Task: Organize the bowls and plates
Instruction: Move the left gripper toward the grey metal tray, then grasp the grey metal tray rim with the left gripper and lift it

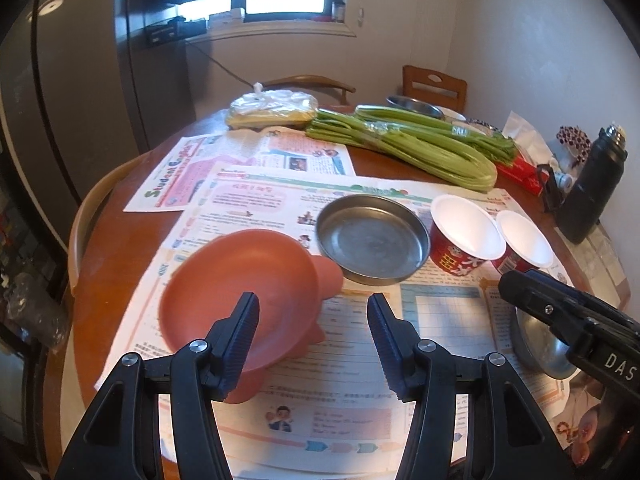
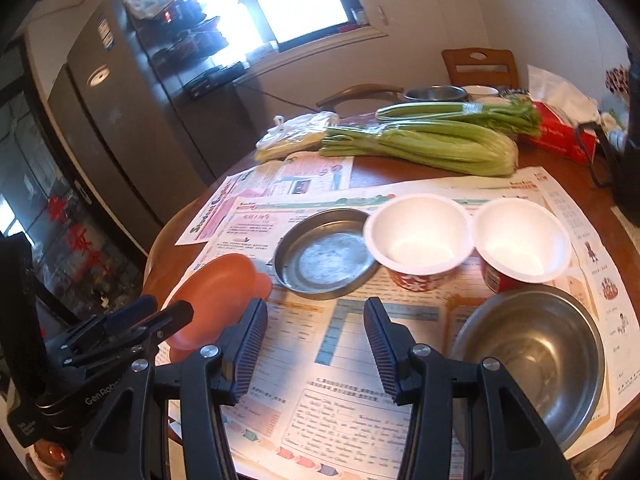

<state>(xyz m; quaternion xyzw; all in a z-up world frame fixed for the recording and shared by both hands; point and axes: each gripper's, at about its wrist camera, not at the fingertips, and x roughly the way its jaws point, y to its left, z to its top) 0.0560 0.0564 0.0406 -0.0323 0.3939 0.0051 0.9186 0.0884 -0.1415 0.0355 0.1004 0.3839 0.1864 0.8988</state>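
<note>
An orange plastic bowl (image 1: 240, 280) (image 2: 216, 292) lies tilted on the newspaper at the left. Beside it is a shallow steel plate (image 1: 372, 240) (image 2: 324, 252), then two red paper bowls with white insides (image 1: 466, 236) (image 1: 524, 244) (image 2: 420, 236) (image 2: 524, 240). A steel bowl (image 2: 532, 360) (image 1: 536, 344) sits at the near right. My left gripper (image 1: 314, 308) (image 2: 166, 308) hangs open over the orange bowl's right edge, holding nothing. My right gripper (image 2: 316, 312) (image 1: 520, 284) is open above bare newspaper, just left of the steel bowl.
Newspaper sheets (image 1: 440, 312) cover the round wooden table (image 1: 120, 248). Celery bundles (image 1: 420, 144), a bagged food parcel (image 1: 272, 110), a red box (image 1: 520, 168) and a black bottle (image 1: 592, 184) stand farther back. More bowls (image 1: 412, 106) and chairs (image 1: 434, 84) are behind.
</note>
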